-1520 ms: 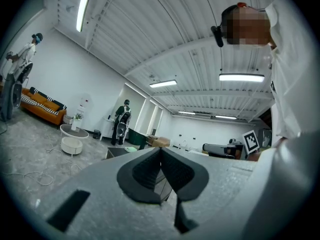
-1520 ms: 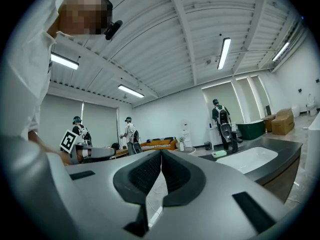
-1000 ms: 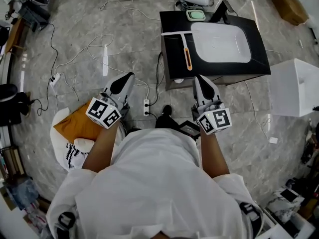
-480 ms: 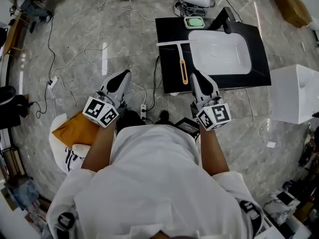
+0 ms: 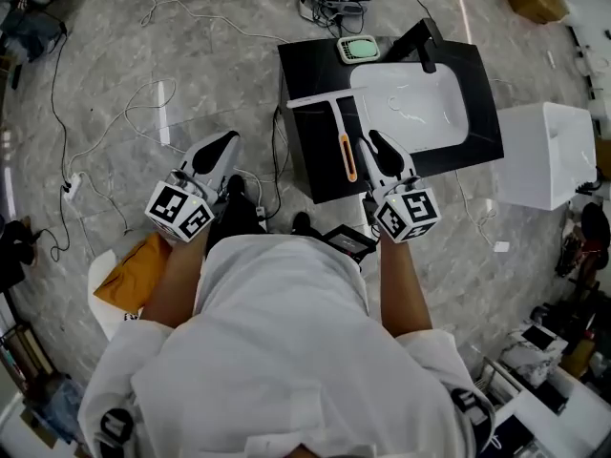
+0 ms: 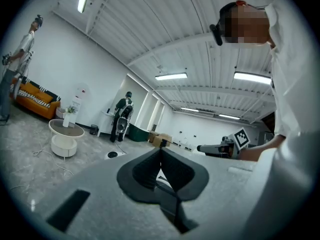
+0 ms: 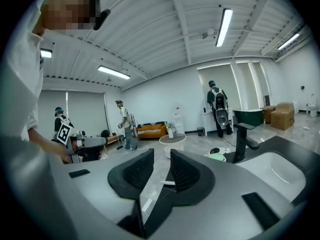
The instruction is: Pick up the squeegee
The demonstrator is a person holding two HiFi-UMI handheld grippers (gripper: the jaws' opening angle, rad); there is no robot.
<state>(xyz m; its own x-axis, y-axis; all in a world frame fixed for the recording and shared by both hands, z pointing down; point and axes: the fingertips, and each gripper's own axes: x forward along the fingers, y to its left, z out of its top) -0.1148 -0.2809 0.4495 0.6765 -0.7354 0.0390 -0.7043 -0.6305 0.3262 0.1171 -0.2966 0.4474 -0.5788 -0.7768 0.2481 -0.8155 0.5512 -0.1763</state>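
The squeegee (image 5: pixel 345 143) lies flat on the black counter (image 5: pixel 310 160), left of the sink. Its white blade is at the far end and its orange-striped handle points toward me. My right gripper (image 5: pixel 371 140) hovers just right of the handle, over the counter's front part. Its jaws have just been opening and stand apart with nothing between them. In the right gripper view (image 7: pixel 161 155) a bit of the white squeegee (image 7: pixel 168 183) shows through the gap. My left gripper (image 5: pixel 225 140) is over the floor left of the counter, its jaws (image 6: pixel 161 150) shut on nothing.
A white sink basin (image 5: pixel 410 111) with a black faucet (image 5: pixel 421 40) fills the counter's right half, and a green pad (image 5: pixel 360 48) lies at its back edge. A white box (image 5: pixel 544 156) stands to the right. Cables and a power strip (image 5: pixel 69 184) cross the floor. People (image 7: pixel 122 124) stand farther off.
I have stepped closer to the counter, and both grippers moved forward. The right gripper now reaches over the counter beside the squeegee handle, and its jaws have parted.
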